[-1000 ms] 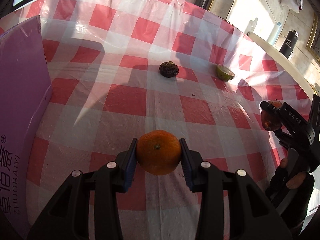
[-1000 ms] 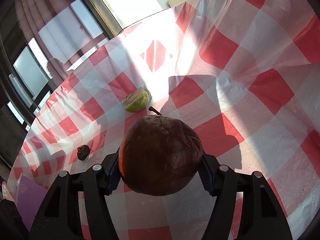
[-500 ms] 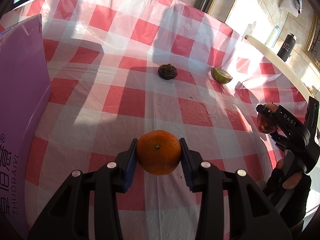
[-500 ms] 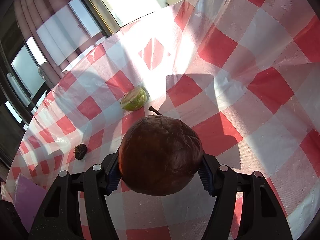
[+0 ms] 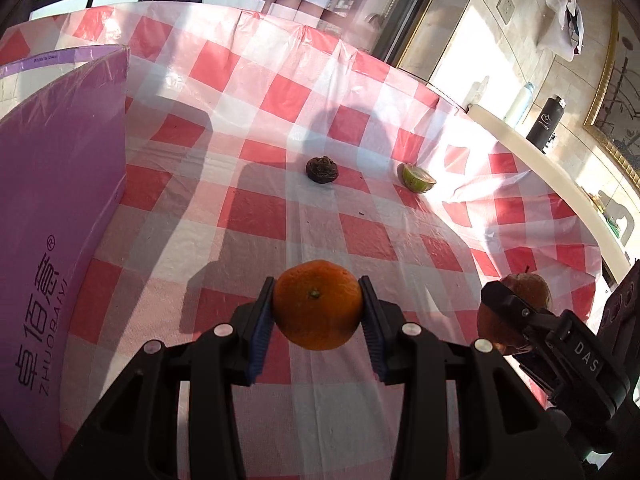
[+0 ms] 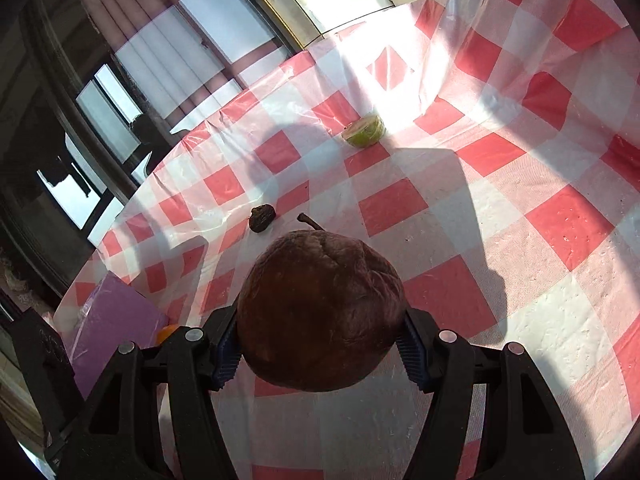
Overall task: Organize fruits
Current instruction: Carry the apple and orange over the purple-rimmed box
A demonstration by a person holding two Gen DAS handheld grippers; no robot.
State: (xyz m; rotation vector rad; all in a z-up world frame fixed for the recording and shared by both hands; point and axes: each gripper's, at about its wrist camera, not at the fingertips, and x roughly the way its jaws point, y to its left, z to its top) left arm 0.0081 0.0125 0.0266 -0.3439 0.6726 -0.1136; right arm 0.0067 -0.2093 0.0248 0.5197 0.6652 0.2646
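My left gripper (image 5: pixel 318 306) is shut on an orange (image 5: pixel 317 304) and holds it above the checked tablecloth. My right gripper (image 6: pixel 320 312) is shut on a wrinkled brown apple (image 6: pixel 322 308) with a stem; it also shows at the right of the left wrist view (image 5: pixel 516 312). A small dark shrivelled fruit (image 5: pixel 322 170) (image 6: pixel 262 217) and a cut green fruit half (image 5: pixel 417 178) (image 6: pixel 364 131) lie on the cloth farther off. A purple box (image 5: pixel 56 216) (image 6: pixel 112 320) stands to the left.
The round table's red-and-white cloth (image 5: pixel 256 216) falls away at the far edge toward windows. A cream counter (image 5: pixel 532 152) with a black bottle (image 5: pixel 545 124) and a white bottle (image 5: pixel 520 104) runs along the right.
Both grippers have lifted and pulled back with their fruit. The right gripper has swung left, so the purple box and the orange now show at its lower left.
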